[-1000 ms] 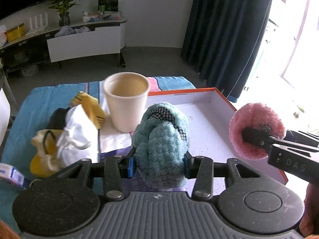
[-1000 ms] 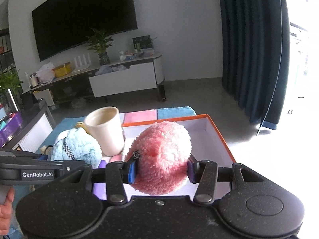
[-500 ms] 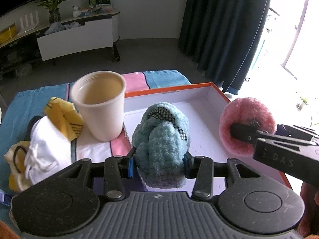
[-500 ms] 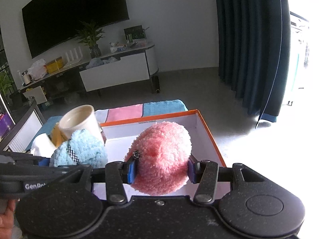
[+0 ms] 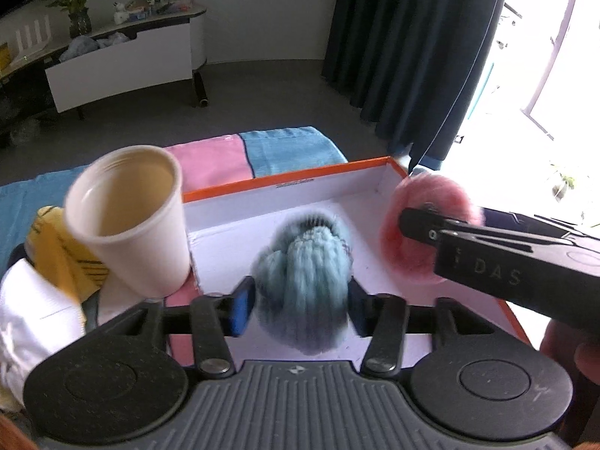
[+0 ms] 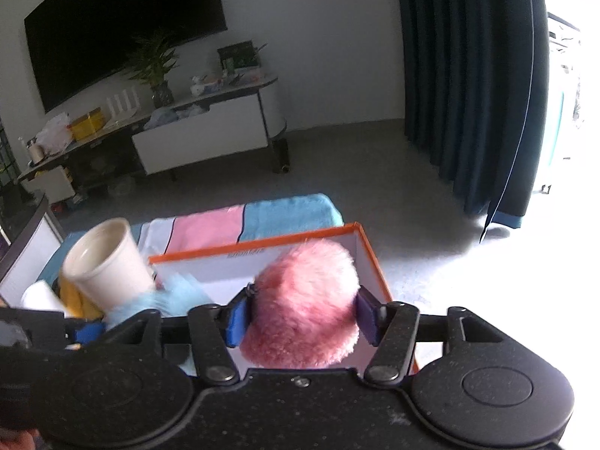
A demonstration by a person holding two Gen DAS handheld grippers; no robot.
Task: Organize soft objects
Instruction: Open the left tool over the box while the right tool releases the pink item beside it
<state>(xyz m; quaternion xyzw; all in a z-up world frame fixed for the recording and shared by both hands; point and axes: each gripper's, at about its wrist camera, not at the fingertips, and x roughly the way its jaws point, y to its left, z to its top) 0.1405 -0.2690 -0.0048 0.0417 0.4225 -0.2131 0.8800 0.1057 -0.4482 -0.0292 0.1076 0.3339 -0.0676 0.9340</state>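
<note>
Fluffy blue plush ball [image 5: 303,281] and fuzzy pink plush ball [image 6: 303,307] are being released as both fingers open over orange-rimmed white box [image 5: 300,180]; drops best kept low, inside its walls.

Blue ball [image 5: 303,285] between left jaws motion-blurred; pad contact unclear. Pink ball [image 6: 305,300] between right jaws blurred likewise. Yellow toy [image 5: 56,240] left of jaws half hidden behind cup [image 5: 127,217].
</note>
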